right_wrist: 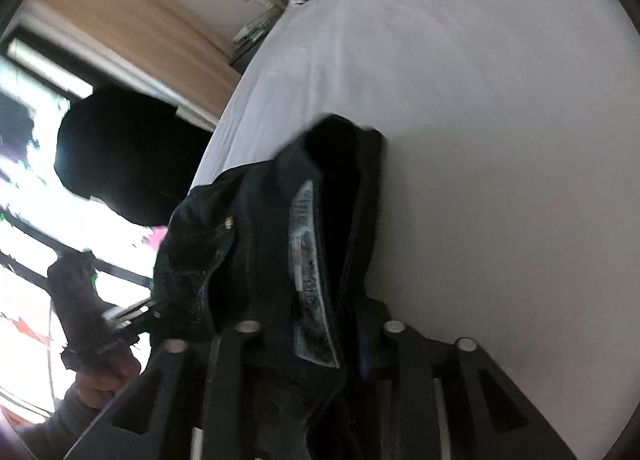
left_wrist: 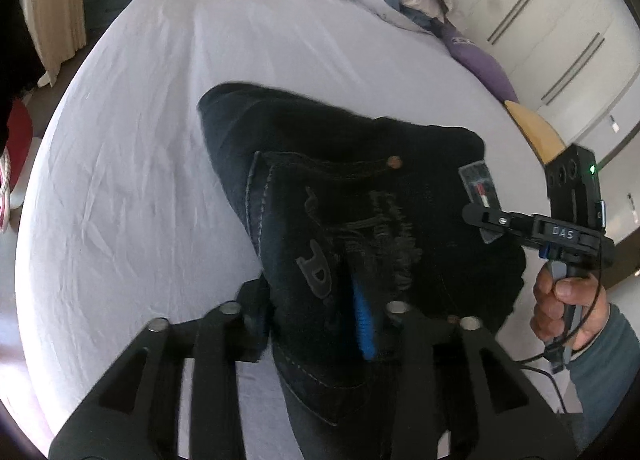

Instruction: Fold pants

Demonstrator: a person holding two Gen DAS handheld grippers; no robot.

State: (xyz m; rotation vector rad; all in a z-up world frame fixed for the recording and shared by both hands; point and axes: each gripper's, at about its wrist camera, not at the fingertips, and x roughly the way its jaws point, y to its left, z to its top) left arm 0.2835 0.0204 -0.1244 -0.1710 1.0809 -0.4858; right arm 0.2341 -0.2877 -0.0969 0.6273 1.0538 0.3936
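I am judging the dark denim pants (left_wrist: pixel 360 195) heavy, limp and thick at the seams, best taken at the waistband. The left hand-held gripper (left_wrist: pixel 316 312) is straddling the waist end, the right hand-held gripper (right_wrist: pixel 316 324) the labelled band; whether either is clamping or loosening, I cannot tell. Beyond, the folded bundle is lying on the bed (left_wrist: pixel 140 139).

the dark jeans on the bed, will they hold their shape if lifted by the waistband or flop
The jeans will probably flop: the cloth already sags and bunches between both sets of fingers. The thick seams suggest they are fairly heavy. On the smooth sheet they would likely drag rather than roll.
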